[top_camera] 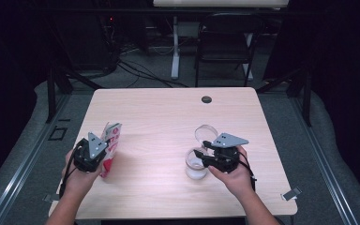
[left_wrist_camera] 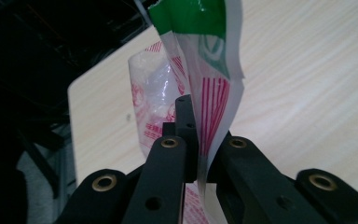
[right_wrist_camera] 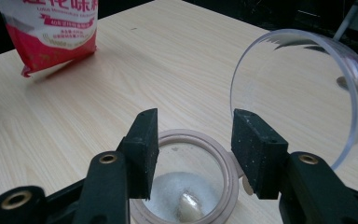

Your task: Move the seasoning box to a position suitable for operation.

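Note:
A red and white bag (top_camera: 111, 140) with a green top edge hangs over the table's left side. My left gripper (top_camera: 104, 155) is shut on its side, and in the left gripper view the bag (left_wrist_camera: 209, 93) runs up between the closed jaws of that gripper (left_wrist_camera: 198, 135). At the right stands a glass jar (top_camera: 194, 171) with its hinged clear lid (top_camera: 205, 132) swung open. My right gripper (top_camera: 200, 157) is closed on the jar's mouth. In the right gripper view this gripper (right_wrist_camera: 196, 140) has a jaw on each side of the jar's rim (right_wrist_camera: 186, 135), white powder lies inside, and the lid (right_wrist_camera: 303, 93) stands at the right. The bag (right_wrist_camera: 51, 32) shows far left.
The wooden table (top_camera: 168, 117) has a small black round plug (top_camera: 206, 99) near its far edge. A black folding chair (top_camera: 225, 42) and cables stand on the floor beyond. A clip (top_camera: 291, 193) sits at the table's near right corner.

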Tool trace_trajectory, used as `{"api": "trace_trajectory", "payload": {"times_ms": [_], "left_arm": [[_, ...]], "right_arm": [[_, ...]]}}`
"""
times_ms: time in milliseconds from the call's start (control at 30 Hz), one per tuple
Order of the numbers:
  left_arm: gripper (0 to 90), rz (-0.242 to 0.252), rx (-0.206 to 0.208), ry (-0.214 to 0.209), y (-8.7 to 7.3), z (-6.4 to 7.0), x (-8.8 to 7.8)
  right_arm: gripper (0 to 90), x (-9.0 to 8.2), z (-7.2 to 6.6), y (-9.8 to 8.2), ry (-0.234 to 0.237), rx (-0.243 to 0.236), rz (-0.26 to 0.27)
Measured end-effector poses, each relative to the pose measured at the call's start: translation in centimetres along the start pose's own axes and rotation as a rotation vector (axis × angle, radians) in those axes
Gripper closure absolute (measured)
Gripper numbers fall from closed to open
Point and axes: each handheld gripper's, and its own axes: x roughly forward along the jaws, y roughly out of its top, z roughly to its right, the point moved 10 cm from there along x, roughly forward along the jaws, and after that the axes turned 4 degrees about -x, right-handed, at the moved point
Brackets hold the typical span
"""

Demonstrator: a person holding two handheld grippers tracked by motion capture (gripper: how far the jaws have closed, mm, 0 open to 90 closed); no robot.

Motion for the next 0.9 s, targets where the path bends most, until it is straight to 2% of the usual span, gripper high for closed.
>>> {"api": "trace_trajectory", "payload": {"times_ms": [67,200,267,367,533,600,900], "left_arm": [[90.0,-0.005,0.001,0.018,0.6,-1.0,0.1],[90.0,-0.004,-0.021,0.019,1.5,-2.4,0.3],[90.0,0.005,-0.038,0.011,2.2,-2.8,0.2],[90.0,0.018,-0.030,0.001,3.2,-2.7,0.1],[90.0,0.041,0.013,-0.033,5.3,-1.2,-0.1],[90.0,0.051,0.024,-0.059,6.1,-0.4,-0.1],[90.0,0.106,0.073,-0.186,9.6,4.9,0.5]], "right_arm": [[51.2,0.0,0.1,0.0,-0.001,0.000,0.000],[51.2,-0.1,0.2,0.0,-0.004,0.005,0.002],[51.2,-0.1,0.3,0.0,-0.005,0.006,0.002],[51.2,-0.2,0.4,0.0,-0.006,0.007,0.008],[51.3,-0.4,0.5,0.0,-0.010,0.013,0.013],[51.4,-0.4,0.6,0.0,-0.013,0.017,0.017],[51.4,-1.0,1.0,0.0,-0.027,0.023,0.024]]}}
